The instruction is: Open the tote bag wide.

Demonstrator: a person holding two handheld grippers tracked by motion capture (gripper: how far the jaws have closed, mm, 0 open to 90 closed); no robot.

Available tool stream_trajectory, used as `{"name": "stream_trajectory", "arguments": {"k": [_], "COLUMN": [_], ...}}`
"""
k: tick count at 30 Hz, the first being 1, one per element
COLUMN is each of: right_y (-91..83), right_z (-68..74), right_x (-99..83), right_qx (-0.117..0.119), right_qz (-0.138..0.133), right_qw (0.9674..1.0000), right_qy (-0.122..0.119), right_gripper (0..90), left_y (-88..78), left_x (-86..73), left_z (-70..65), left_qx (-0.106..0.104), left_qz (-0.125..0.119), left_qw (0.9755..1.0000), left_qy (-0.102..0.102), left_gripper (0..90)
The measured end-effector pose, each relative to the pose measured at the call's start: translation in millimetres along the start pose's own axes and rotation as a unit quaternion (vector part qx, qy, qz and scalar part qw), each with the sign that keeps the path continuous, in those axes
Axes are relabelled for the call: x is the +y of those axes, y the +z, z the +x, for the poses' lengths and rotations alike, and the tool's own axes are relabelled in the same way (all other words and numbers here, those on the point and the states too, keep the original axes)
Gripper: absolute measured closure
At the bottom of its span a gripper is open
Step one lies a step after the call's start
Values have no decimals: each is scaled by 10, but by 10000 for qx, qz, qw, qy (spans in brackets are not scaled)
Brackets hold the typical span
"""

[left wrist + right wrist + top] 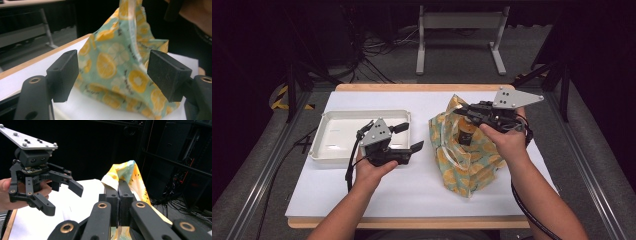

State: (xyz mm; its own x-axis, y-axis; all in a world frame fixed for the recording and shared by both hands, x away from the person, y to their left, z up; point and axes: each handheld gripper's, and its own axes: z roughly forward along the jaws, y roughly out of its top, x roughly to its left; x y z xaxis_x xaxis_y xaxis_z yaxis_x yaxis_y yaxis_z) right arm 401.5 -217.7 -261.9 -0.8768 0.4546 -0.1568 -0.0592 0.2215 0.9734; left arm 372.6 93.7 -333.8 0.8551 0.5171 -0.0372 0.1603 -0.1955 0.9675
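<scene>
Right claw pinches the bag rim up; left claw, released, faces it; next, probably grabbing the opposite rim.

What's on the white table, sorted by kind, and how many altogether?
White rectangular plastic tray: 1
Lemon-print green-and-yellow cloth bag: 1
Brown jar with dark lid inside the bag: 1
Hand-held black two-jaw tools: 2, the left tool open, the right tool clamped on the bag's edge
Total: 5

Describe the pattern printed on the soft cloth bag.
Yellow-orange lemon slices on pale mint-green fabric bag; clearest in the left gripper view.
</scene>
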Motion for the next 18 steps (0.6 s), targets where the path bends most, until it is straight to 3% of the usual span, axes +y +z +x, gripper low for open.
{"name": "stream_trajectory", "arguments": {"k": [11, 18], "right_y": [26, 23], "right_z": [-9, -11], "right_x": [-8, 2], "right_qx": [53, 84], "right_qz": [-26, -46], "right_qw": [10000, 10000], "right_qy": [27, 17], "right_gripper": [892, 890], "left_y": [279, 422], "left_x": [154, 209], "left_z": [-31, -44], "left_qx": [-420, -442], "left_qz": [-65, 24], "left_qw": [9991, 9990], "left_qy": [41, 70], "left_gripper": [263, 252]}}
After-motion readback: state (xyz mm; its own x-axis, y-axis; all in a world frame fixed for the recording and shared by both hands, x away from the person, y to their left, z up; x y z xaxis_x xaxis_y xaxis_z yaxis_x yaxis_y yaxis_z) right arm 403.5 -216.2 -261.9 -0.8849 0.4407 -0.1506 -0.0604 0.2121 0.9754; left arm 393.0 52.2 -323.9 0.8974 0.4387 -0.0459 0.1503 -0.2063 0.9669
